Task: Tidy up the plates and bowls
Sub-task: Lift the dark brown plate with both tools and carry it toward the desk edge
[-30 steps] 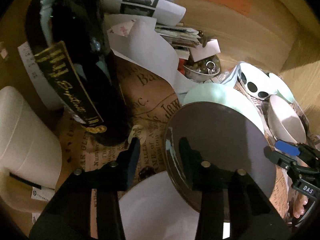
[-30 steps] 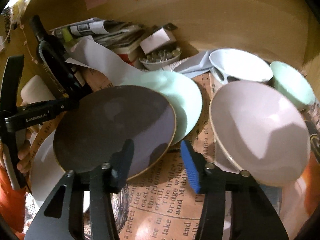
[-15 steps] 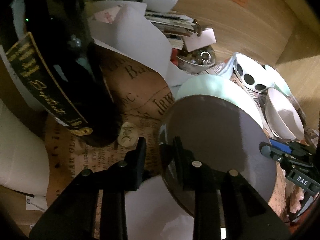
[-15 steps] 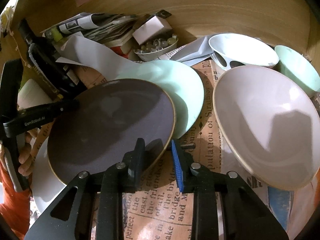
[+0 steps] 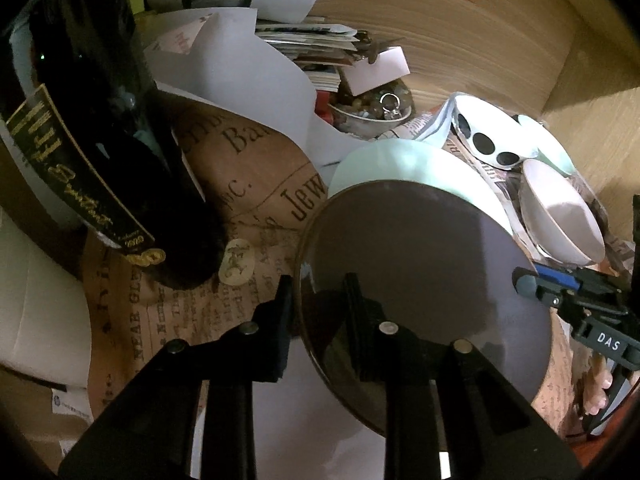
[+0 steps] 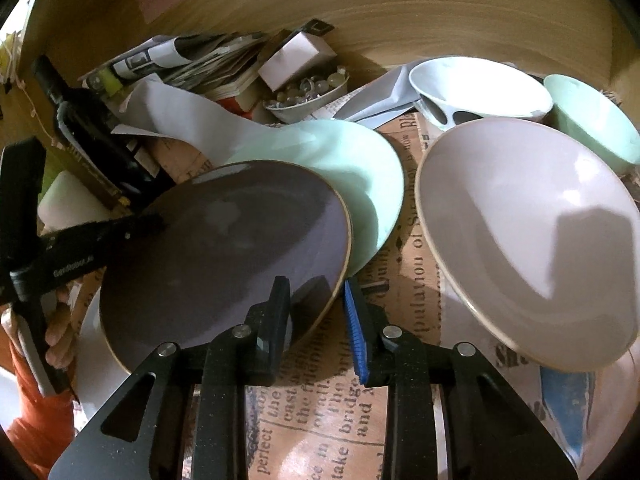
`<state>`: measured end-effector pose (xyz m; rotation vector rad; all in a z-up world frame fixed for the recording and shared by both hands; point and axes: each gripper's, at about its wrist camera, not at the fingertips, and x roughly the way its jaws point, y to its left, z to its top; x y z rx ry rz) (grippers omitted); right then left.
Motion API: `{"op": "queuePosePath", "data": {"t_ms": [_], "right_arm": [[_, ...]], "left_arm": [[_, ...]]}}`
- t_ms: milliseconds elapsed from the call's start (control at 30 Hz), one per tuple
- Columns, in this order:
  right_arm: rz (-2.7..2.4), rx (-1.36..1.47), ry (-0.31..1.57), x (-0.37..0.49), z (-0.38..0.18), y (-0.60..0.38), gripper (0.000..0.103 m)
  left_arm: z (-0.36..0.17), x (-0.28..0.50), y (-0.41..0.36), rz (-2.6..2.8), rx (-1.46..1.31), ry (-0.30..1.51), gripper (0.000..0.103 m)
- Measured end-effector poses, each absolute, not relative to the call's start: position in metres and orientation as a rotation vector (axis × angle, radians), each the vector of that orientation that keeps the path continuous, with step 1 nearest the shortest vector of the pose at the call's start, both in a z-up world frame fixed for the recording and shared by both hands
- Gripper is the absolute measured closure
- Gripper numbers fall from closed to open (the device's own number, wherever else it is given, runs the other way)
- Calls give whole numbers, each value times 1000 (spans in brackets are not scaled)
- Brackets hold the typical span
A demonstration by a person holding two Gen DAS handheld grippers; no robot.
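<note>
A dark brown plate [image 5: 420,276] lies tilted over a mint green plate [image 5: 404,160] and a white plate [image 5: 312,412]. My left gripper [image 5: 320,292] is shut on the brown plate's left rim. In the right wrist view the brown plate [image 6: 224,248] is in the centre left, with the mint plate [image 6: 356,168] behind it. My right gripper [image 6: 316,300] has closed on the brown plate's right rim, one finger above and the blue pad [image 6: 356,332] beside the edge. A large pinkish bowl [image 6: 528,236] stands to the right.
A dark wine bottle [image 5: 92,128] stands at the left. A stack of papers [image 5: 304,40] and a small dish of beads [image 6: 308,92] lie at the back. A white holed bowl [image 6: 480,88] and a mint bowl [image 6: 596,120] stand at the back right. Wooden walls enclose the space.
Both grippers have closed onto opposite rims of the brown plate. The left gripper moved forward and the right jaws narrowed around the rim.
</note>
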<state>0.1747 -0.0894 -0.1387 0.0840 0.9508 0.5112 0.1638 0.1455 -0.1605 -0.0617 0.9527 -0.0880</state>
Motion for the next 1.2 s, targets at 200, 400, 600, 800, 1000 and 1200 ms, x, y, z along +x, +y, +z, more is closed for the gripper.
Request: {"op": "queuePosePath", "data": {"t_ms": [200,400,600,800,1000,1200], "right_arm": [[519,96,950,170,-138,-94,78],[524,96,926,162,-134,-99,78],[535,102,905,151,-129,-107,78],[551,105,890,140,-125,-116,78],[564,107,869,129,-123,-127,78],[578,111,861,117,-122,-139,78]], "left_arm": [[-156,153,143,-80,-83,930,80],[-146,136,135,-66,-76,883,80],[-140,120,128,-54,-94,875,80],[-132,99,117,-33,-95,851,80],[-126,82,105,-26,-108,831,80],[-123,68,90,-13,-102,823,80]]}}
